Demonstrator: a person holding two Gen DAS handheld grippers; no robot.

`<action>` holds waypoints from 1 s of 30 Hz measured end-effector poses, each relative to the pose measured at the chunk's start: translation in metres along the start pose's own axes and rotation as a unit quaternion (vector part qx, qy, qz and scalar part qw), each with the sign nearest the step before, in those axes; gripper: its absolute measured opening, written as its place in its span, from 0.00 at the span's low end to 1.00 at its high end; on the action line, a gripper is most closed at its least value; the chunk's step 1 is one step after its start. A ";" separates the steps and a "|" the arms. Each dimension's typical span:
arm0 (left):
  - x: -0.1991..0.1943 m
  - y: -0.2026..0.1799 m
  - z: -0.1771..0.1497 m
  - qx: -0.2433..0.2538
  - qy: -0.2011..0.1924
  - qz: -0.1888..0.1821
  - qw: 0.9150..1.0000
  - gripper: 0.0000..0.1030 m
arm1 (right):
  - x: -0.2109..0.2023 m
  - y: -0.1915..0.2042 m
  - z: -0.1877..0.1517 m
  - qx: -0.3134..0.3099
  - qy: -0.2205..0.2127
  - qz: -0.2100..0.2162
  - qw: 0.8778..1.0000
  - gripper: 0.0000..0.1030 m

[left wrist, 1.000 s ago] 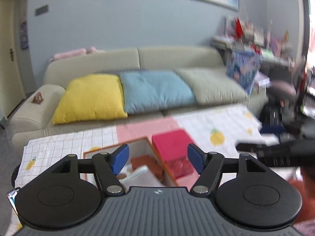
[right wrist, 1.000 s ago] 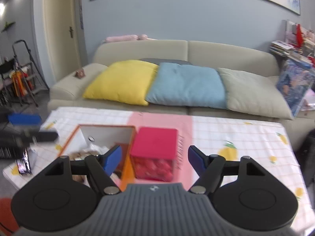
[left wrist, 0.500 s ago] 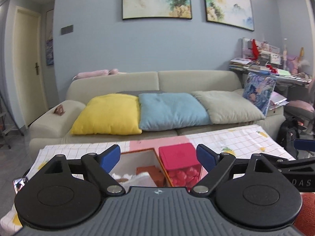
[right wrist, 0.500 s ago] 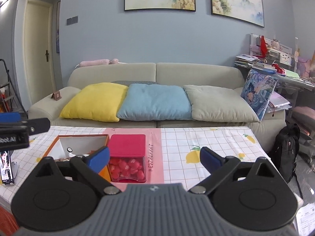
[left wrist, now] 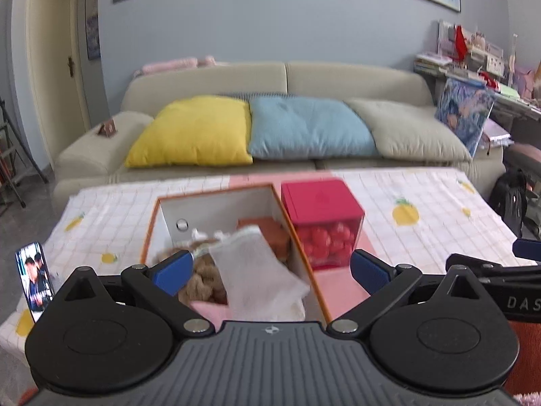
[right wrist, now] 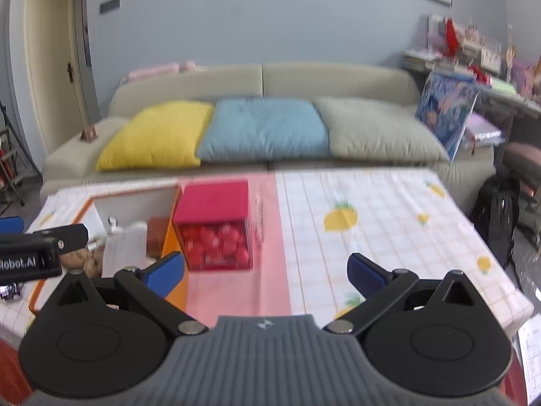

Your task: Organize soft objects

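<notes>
Both grippers matched: left gripper (left wrist: 268, 270) and right gripper (right wrist: 265, 272) had blue pads, black linkage arms with silver screws, round black discs, ribbed grey base.

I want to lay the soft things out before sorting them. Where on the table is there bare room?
Bare: the checked tablecloth right of the red-lidded box, out to the table's right edge. Crowded: the left side, where the orange box holds a mesh bag and brown plush.

Orange box (left wrist: 306, 264) (red container (left wrist: 321, 203))
</notes>
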State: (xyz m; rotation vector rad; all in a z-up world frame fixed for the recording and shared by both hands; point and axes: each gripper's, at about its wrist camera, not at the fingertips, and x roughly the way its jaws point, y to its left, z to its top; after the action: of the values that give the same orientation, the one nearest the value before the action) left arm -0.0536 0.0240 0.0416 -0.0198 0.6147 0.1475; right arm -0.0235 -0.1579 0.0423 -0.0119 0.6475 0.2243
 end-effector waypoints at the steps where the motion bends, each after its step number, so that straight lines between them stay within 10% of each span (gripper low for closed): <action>1: 0.001 0.000 -0.002 -0.001 0.006 -0.002 1.000 1.00 | 0.002 0.000 -0.001 0.001 0.005 0.001 1.000 0.97; 30: 0.003 0.000 -0.003 0.002 0.024 -0.009 1.000 1.00 | 0.008 0.008 -0.004 -0.008 0.017 0.002 1.000 0.97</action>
State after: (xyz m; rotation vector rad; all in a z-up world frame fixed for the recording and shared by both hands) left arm -0.0527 0.0239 0.0377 -0.0245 0.6632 0.1282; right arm -0.0217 -0.1487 0.0345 -0.0305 0.6803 0.2328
